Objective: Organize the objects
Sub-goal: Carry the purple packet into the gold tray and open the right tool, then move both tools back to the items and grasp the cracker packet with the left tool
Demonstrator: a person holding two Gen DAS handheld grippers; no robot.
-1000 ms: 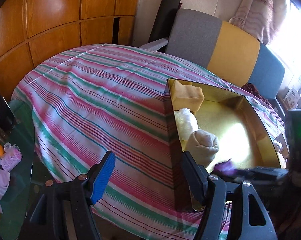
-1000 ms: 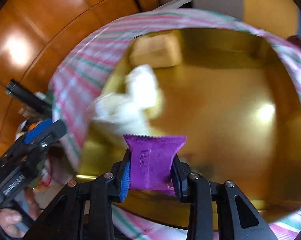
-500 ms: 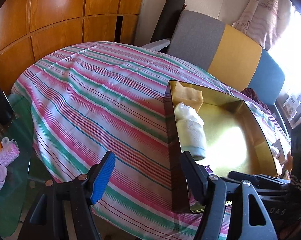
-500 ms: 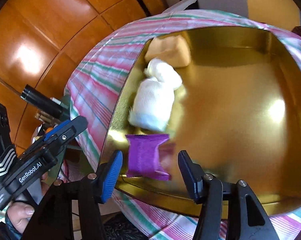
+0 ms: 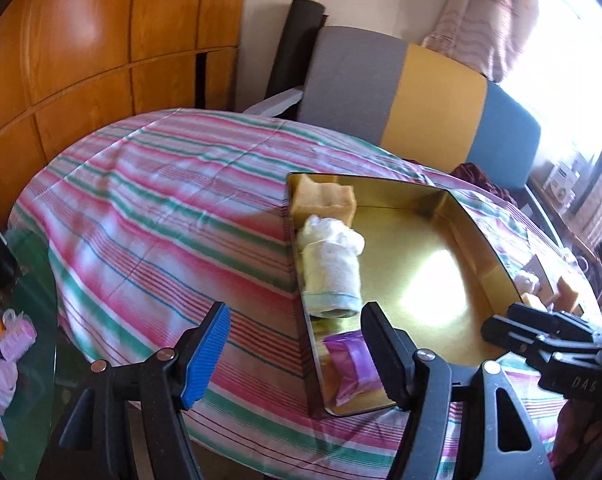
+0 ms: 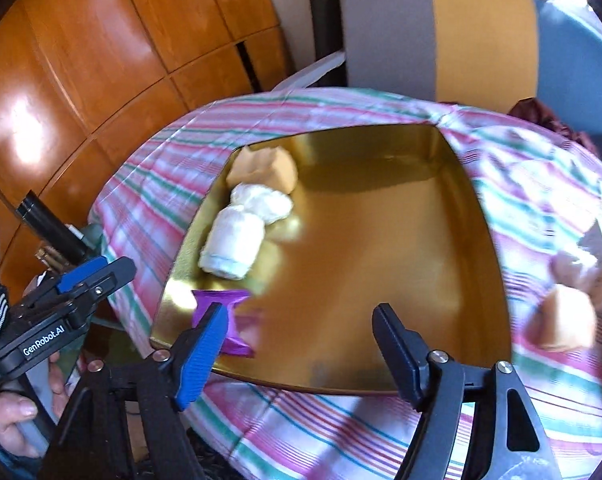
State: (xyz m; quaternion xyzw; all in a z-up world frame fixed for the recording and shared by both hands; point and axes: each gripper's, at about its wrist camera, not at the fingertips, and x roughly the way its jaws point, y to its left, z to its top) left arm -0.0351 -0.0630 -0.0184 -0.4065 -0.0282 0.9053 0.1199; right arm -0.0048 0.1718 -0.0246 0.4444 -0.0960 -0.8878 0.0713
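Left view: left gripper (image 5: 295, 344) is hovering over the striped cloth (image 5: 161, 216) at the gold tray's (image 5: 467, 216) near left corner, jaws spread, holding nothing. Purple packet (image 5: 351, 360) is lying in that corner, white towel roll (image 5: 333, 272) and sponge (image 5: 325, 200) lined up behind it. Right view: right gripper (image 6: 301, 348) is hanging over the tray's (image 6: 481, 216) near rim, jaws spread, empty; packet (image 6: 229, 320) is sitting just beyond its blue finger (image 6: 199, 354); another sponge (image 6: 567, 322) is lying on the cloth (image 6: 541, 184) right of the tray.

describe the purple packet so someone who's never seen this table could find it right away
On the striped tablecloth sits a shiny gold rectangular tray. Along its left wall lie three things in a row; the small purple foil packet is the nearest, in the near corner. It alone is flat and purple, unlike the white rolled cloth and tan sponge block.
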